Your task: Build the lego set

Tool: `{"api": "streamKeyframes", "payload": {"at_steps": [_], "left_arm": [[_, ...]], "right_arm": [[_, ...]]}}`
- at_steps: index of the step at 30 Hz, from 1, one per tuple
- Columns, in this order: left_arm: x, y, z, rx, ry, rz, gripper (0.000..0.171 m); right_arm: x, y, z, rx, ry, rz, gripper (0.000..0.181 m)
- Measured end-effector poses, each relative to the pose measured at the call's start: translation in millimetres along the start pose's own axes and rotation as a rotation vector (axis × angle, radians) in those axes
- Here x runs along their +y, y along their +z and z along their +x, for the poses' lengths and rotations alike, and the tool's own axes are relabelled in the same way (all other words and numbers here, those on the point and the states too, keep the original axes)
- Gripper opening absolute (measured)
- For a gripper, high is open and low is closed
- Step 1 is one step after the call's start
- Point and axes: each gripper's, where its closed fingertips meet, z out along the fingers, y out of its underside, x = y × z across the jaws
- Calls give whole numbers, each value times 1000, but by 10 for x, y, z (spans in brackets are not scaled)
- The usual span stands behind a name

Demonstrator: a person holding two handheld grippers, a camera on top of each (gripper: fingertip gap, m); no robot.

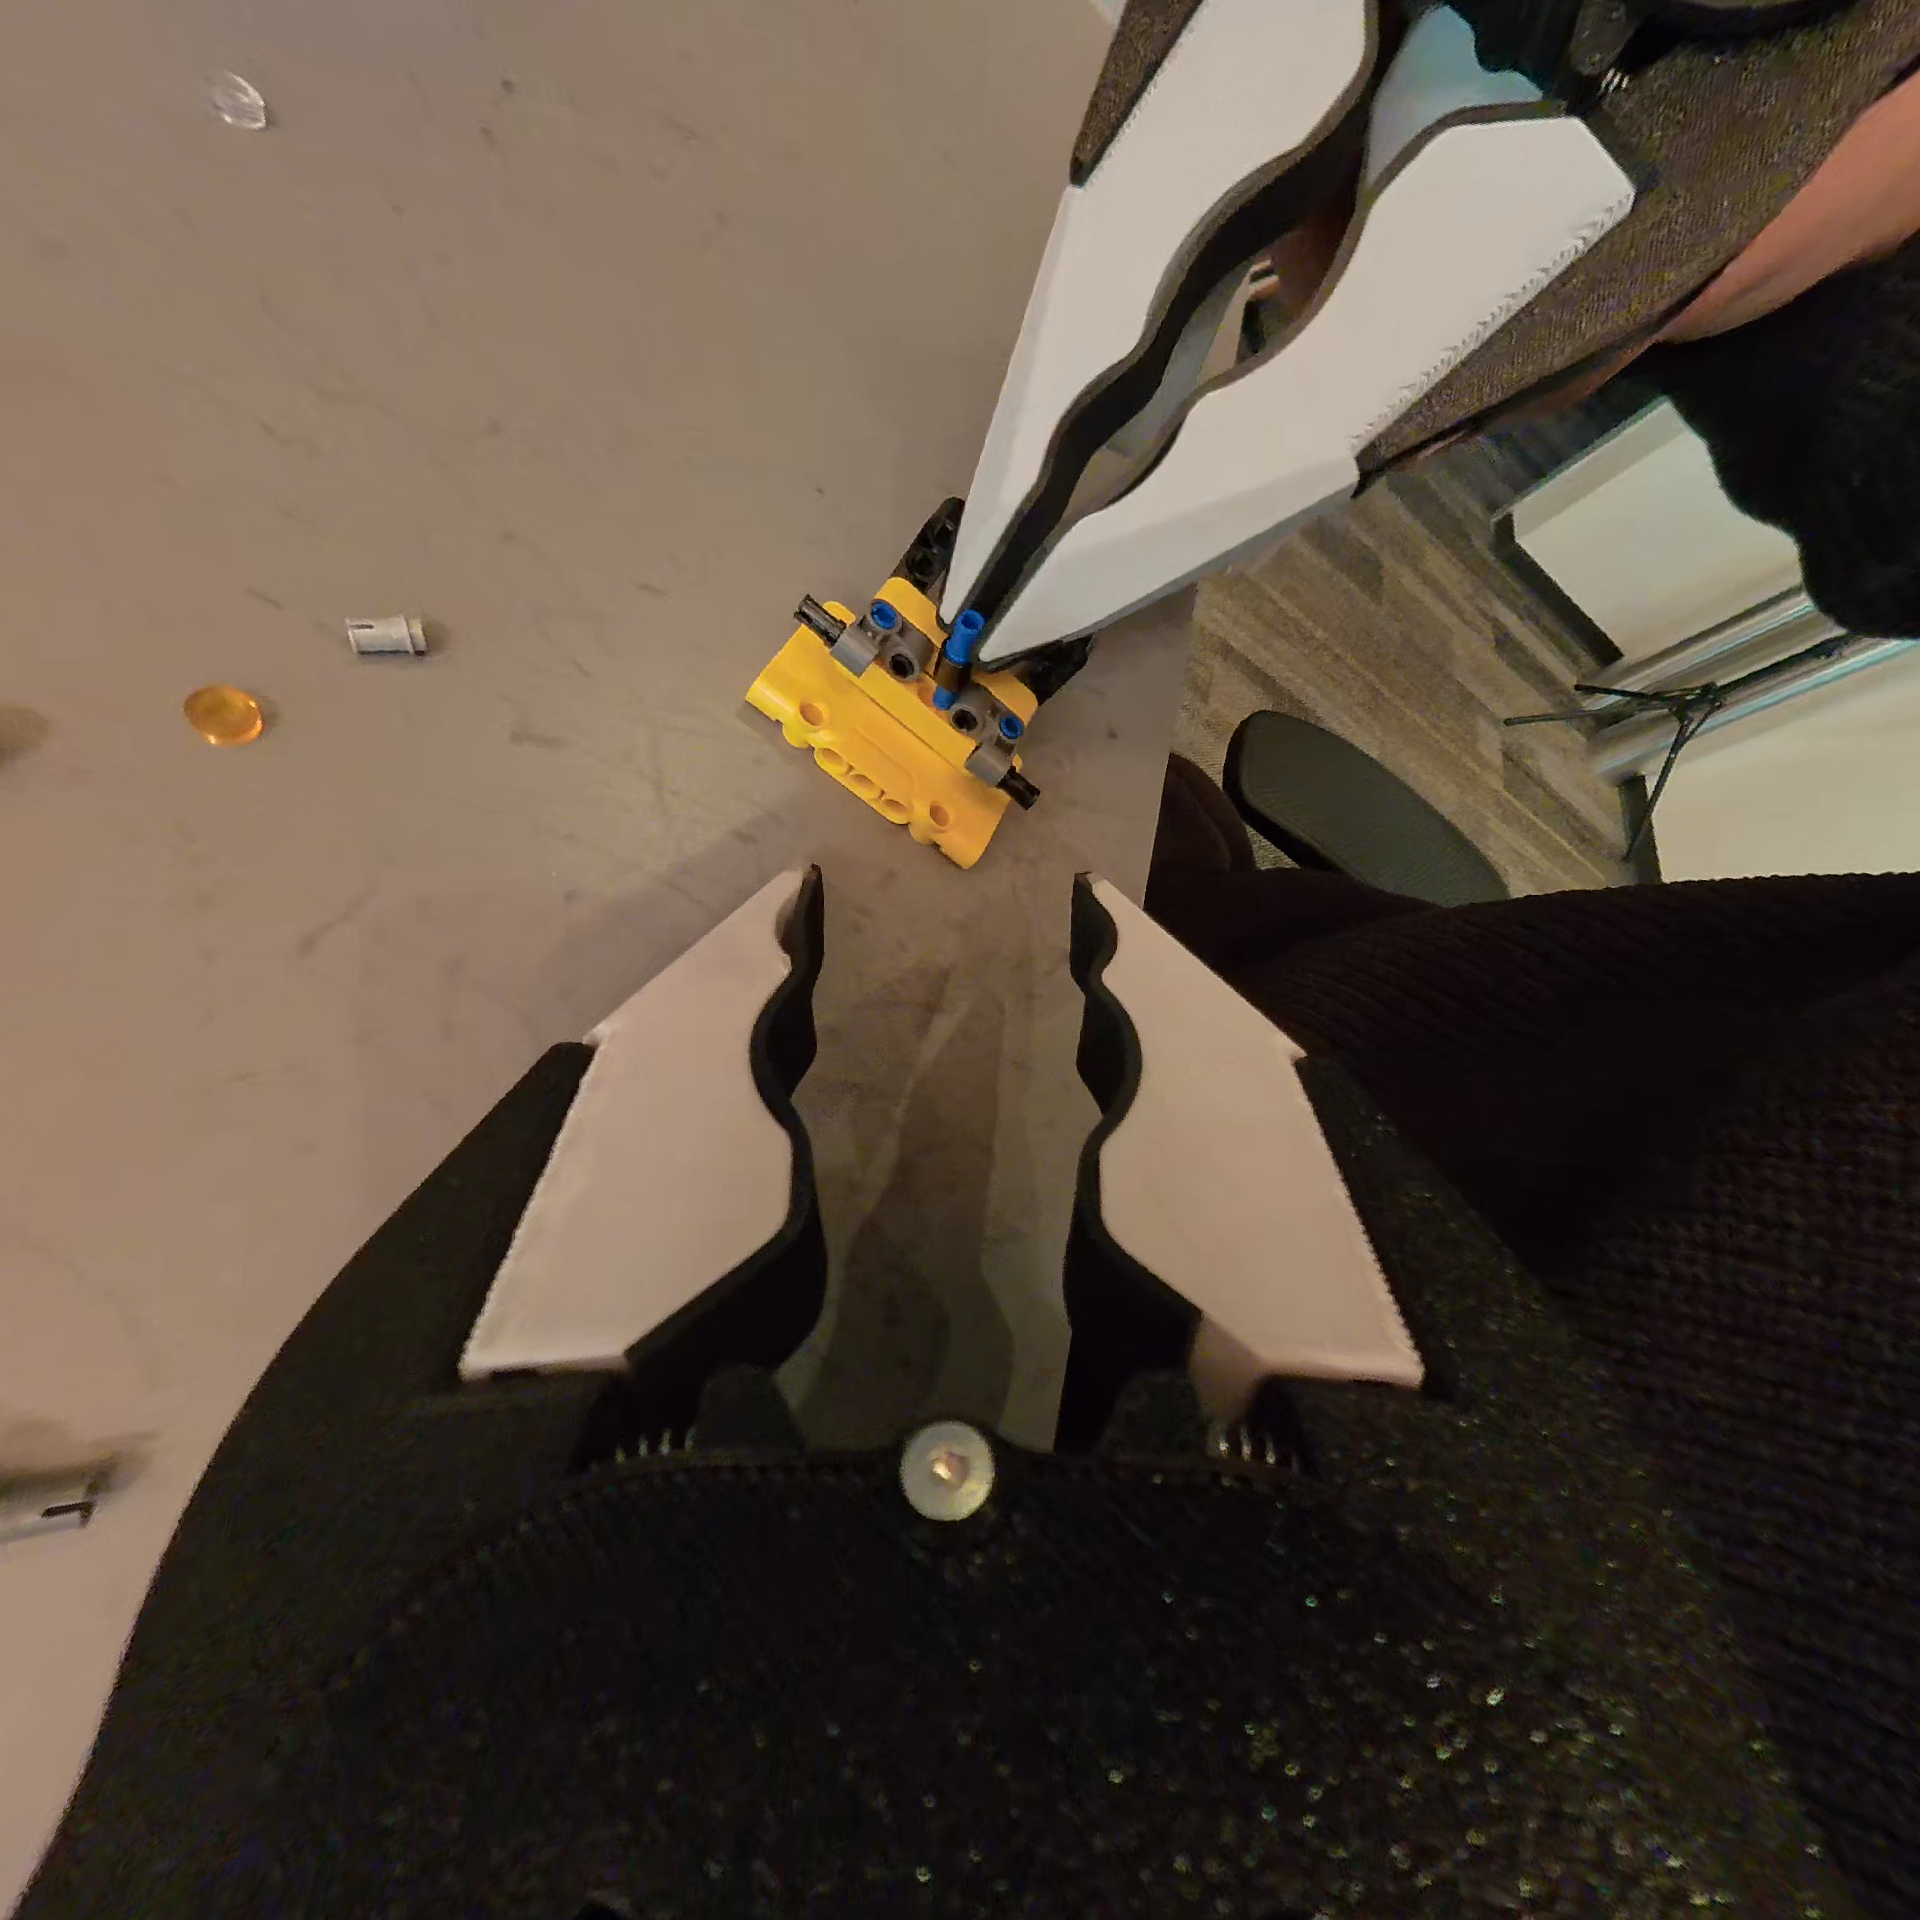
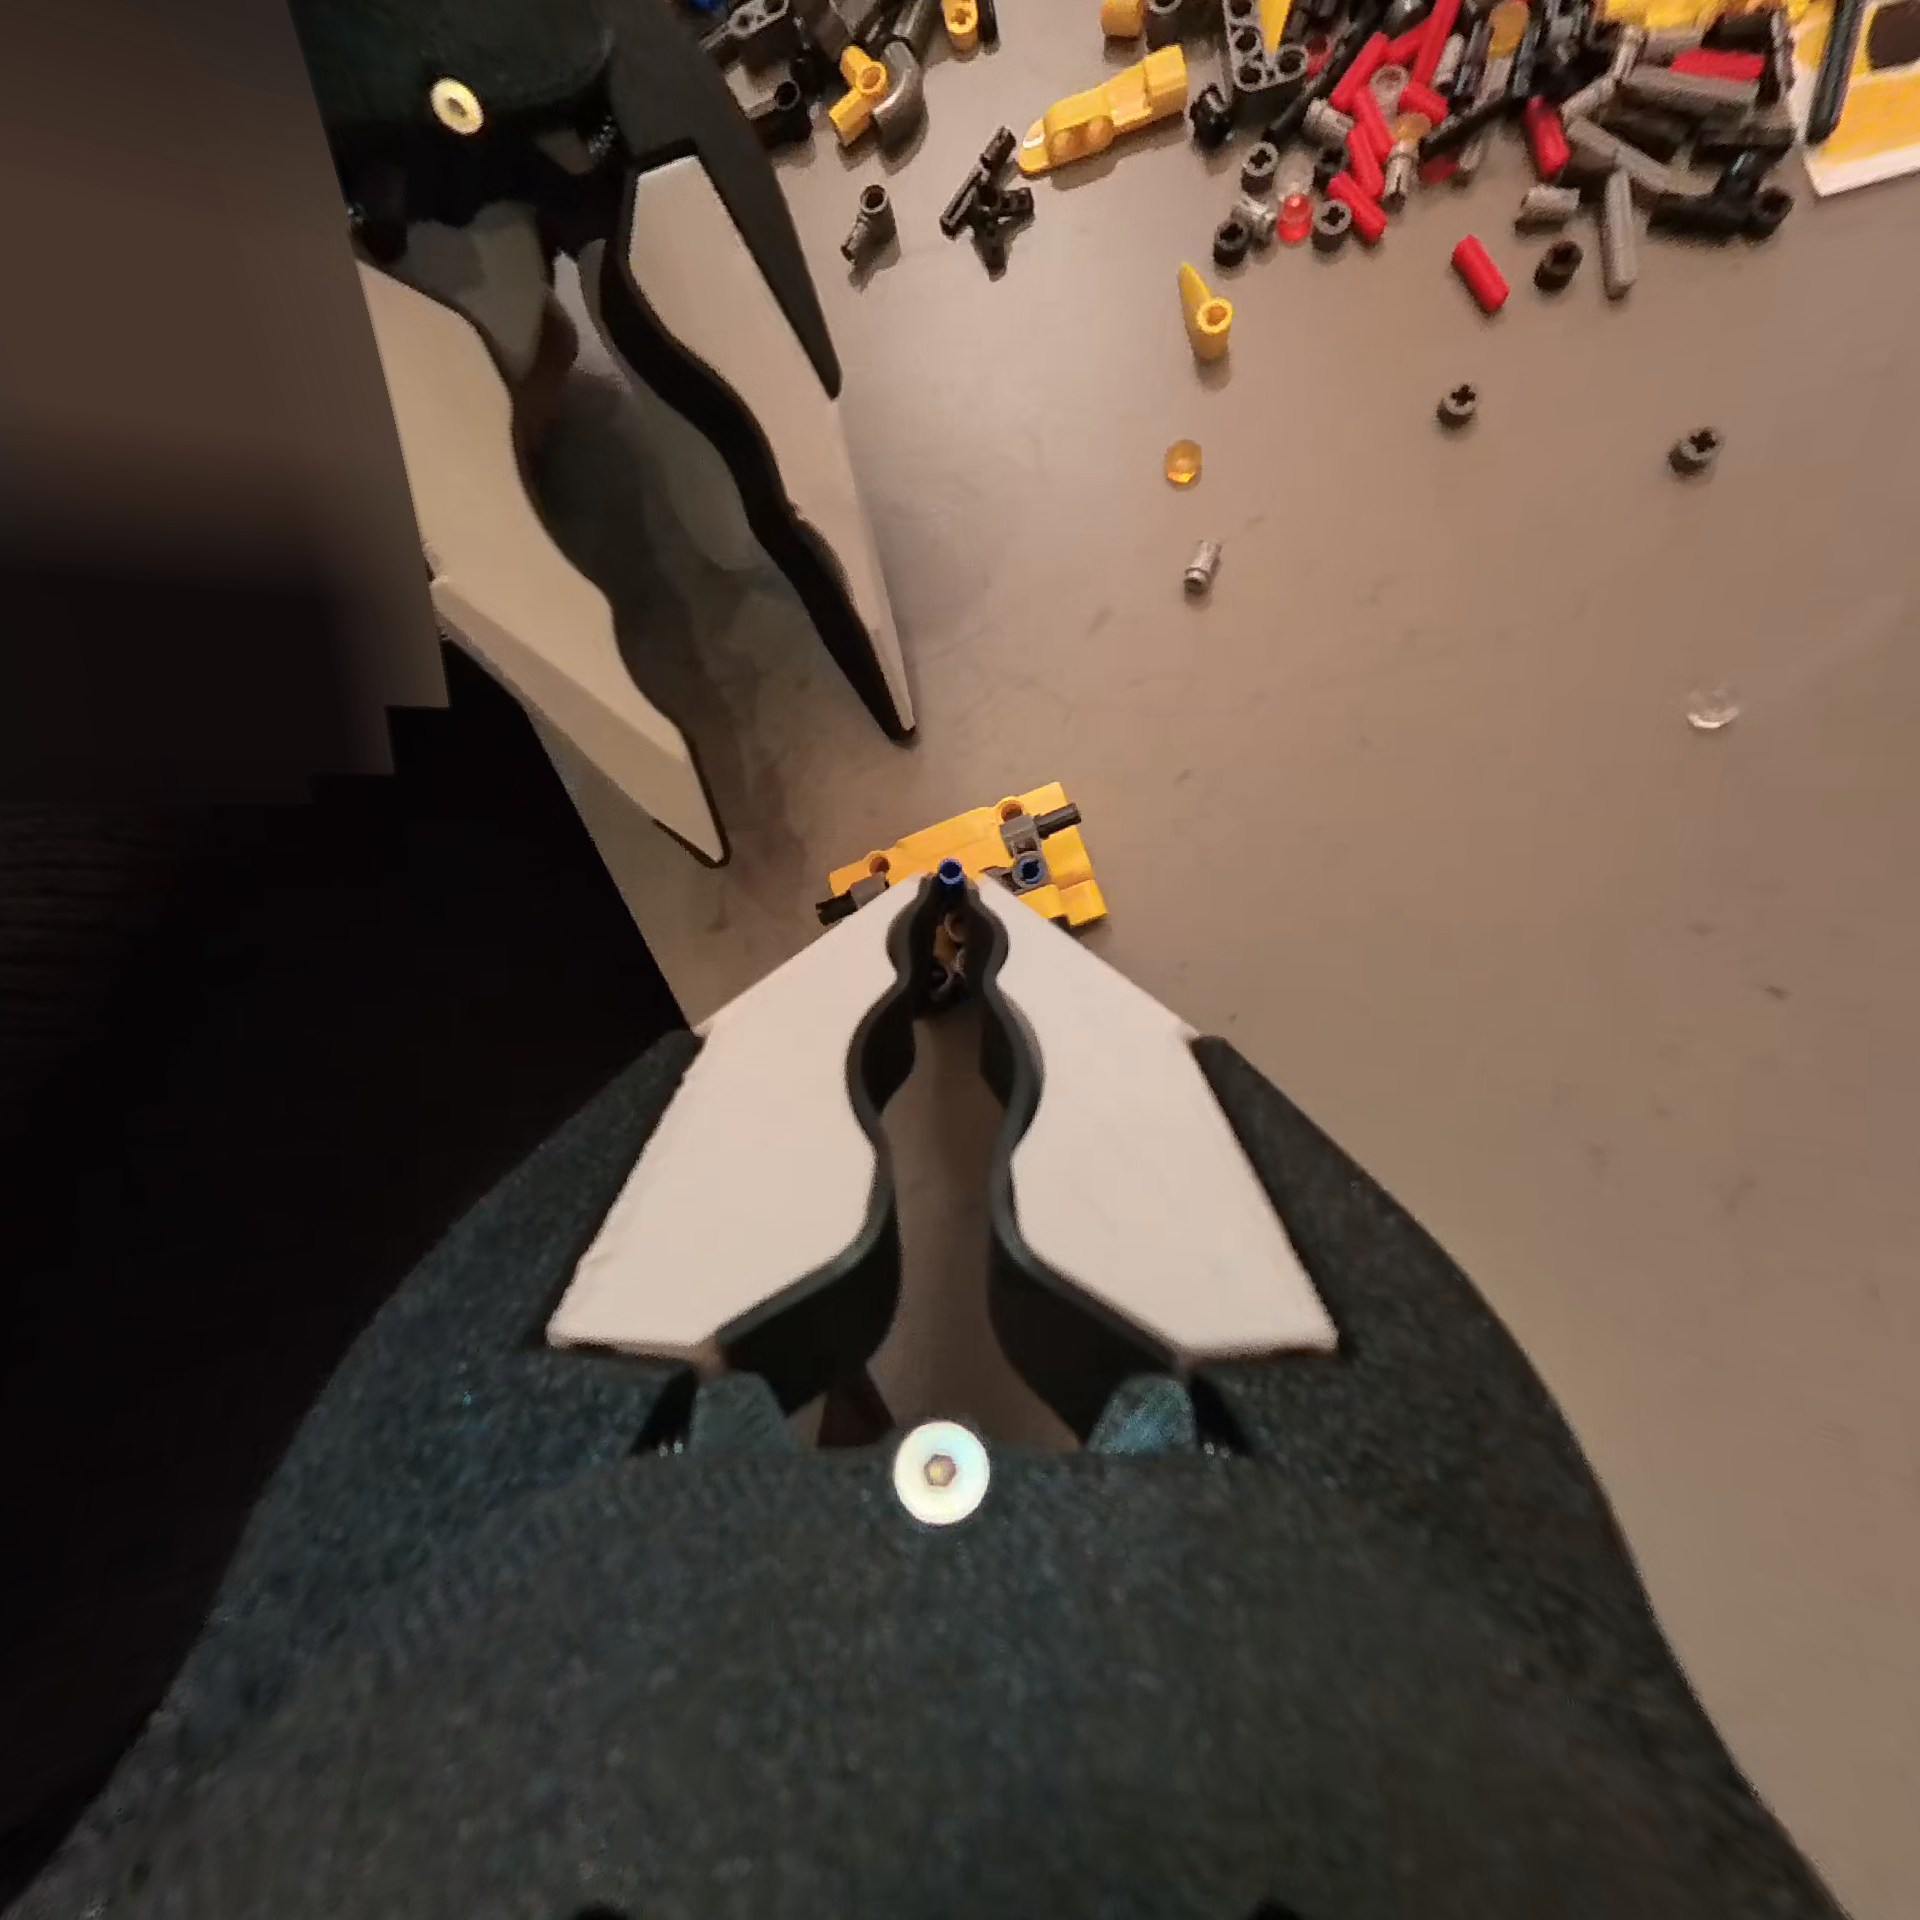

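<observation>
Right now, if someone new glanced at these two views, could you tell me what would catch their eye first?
Most striking is the right gripper, its white fingers pinched on a small blue peg over the yellow block assembly with grey and black connectors near the table's edge. The left gripper hovers open just short of it. Farther back lies a messy heap of red, black, grey and yellow building pieces.

Brick assembly (image 1: pixel 902 717) on table (image 1: pixel 468 364) near edge; loose parts pile (image 2: pixel 1455 135) beyond.
</observation>
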Motion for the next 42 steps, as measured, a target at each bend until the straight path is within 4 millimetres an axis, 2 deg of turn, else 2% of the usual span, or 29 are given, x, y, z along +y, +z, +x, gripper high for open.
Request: {"api": "streamKeyframes", "payload": {"at_steps": [3,8,9,11,12,18,23,28,33,37,42], "left_arm": [[1,2,-1,-3,2,-1,46],[2,4,-5,-9,5,-2,45],[3,4,-7,-11,6,-2,45],[4,5,-9,-14,7,-2,45],[5,6,-9,-16,8,-3,45],[6,8,-14,-24,11,-4,45],[9,12,-15,-34,18,-5,45],[11,13,-16,-39,19,-4,45],[17,18,-14,-45,23,-7,45],[16,18,-15,-46,22,-6,45],[15,17,-12,-42,19,-5,45]], "right_arm": [[3,-4,-12,8,-53,47,3],[15,-20,-21,-18,-25,90,4],[17,-23,-30,-25,-20,93,8],[24,-24,-61,-46,-5,89,29],[28,-29,-74,-54,3,84,31],[-59,-157,-92,-37,-6,122,27],[-46,-249,9,65,-46,76,10],[46,-239,93,136,-132,-44,6],[-5,-227,86,133,-179,-72,4],[-141,-301,103,110,-132,39,5],[-249,-396,249,103,-10,259,12]]}}
